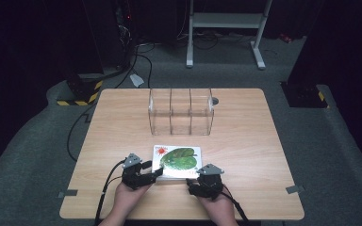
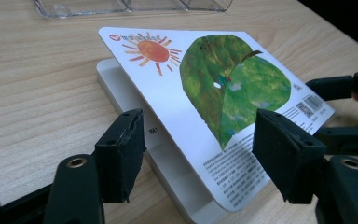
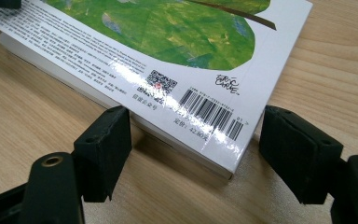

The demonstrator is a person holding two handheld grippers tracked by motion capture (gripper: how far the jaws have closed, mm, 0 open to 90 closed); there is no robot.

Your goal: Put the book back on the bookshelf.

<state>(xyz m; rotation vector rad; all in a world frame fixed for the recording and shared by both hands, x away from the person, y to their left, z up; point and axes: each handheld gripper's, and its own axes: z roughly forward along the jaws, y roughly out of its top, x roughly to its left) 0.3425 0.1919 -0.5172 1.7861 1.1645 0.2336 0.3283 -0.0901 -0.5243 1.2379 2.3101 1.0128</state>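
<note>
Left gripper (image 1: 156, 172): black body showing, grey three-cornered plate sitting on top, black cable trailing off behind. Right gripper (image 1: 193, 184): matching black body, grey plate, cable running back past wrist. Jaws: blocky matte-black pads with small holes showing, arms behind carrying brass-coloured rivets. Forearms showing bare, no sleeves appearing.
</note>
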